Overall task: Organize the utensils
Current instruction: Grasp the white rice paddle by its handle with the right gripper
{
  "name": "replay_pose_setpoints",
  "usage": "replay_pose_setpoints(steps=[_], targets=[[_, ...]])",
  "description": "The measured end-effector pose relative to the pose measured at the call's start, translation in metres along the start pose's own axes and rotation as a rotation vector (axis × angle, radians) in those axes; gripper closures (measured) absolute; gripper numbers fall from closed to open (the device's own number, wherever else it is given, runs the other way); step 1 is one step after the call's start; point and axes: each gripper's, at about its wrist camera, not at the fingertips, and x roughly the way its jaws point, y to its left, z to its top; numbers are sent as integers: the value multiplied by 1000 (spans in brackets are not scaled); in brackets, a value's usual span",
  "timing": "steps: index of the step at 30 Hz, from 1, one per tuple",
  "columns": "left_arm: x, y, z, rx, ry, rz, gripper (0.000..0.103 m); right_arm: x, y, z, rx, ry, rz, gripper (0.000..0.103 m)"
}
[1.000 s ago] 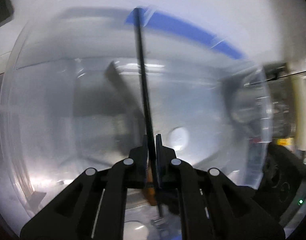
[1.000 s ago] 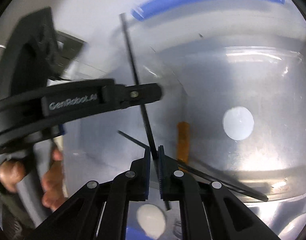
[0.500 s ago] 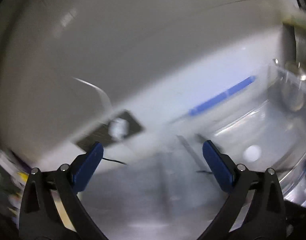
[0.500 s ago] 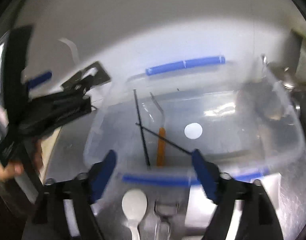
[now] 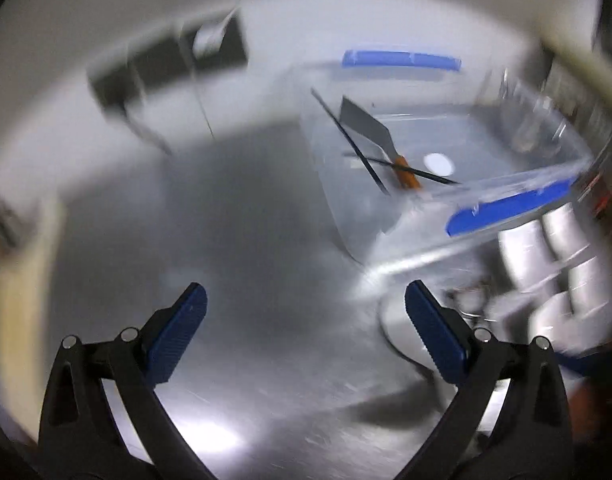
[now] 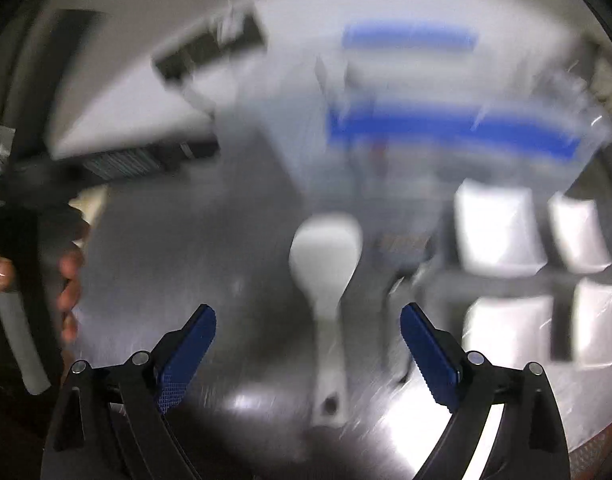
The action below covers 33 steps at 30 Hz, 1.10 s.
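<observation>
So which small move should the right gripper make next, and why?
Probably lower the right gripper onto the white spoon: it is open and empty, and the spoon lies on the metal table between its fingers, outside the clear bin.

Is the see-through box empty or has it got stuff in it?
Not empty. Inside the box lie two thin black sticks, crossed, and an orange-handled spatula.

Left hand-held gripper [image 5: 306, 330]: jaws spread wide, blue pads [image 5: 176, 338] facing each other, nothing between them. Right hand-held gripper [image 6: 307, 346]: likewise spread wide and empty. The person's left hand [image 6: 46, 272] showed at the right-wrist view's left edge, fingers curled round a dark handle.
</observation>
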Motion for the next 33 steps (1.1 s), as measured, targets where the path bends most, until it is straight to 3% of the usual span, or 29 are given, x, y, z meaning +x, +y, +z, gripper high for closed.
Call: replay_pose_setpoints(steps=[2, 4, 5, 8, 10, 17, 24, 26, 30, 33], targets=[[9, 25, -17, -110, 65, -21, 7, 18, 8, -5, -53, 59, -27, 10], [14, 39, -27, -162, 78, -80, 7, 34, 13, -6, -90, 108, -122, 10], [13, 43, -31, -187, 78, -102, 7, 36, 14, -5, -90, 117, -129, 10], [21, 62, -41, -320, 136, -296, 7, 48, 13, -5, -92, 166, -162, 10], [27, 66, -44, -362, 180, -357, 7, 57, 15, -8, -97, 205, -185, 11], [40, 71, -62, -465, 251, -464, 7, 82, 5, -10, -46, 299, -241, 30], [57, 47, -61, -406, 329, -507, 7, 95, 3, -19, -85, 353, -249, 56], [64, 39, -61, -404, 348, -511, 7, 94, 12, -22, -103, 345, -244, 78], [79, 24, -65, -401, 396, -546, 7, 90, 4, -21, -8, 360, -124, 79], [89, 9, -71, -422, 450, -633, 7, 82, -12, -24, 146, 387, 67, 79]])
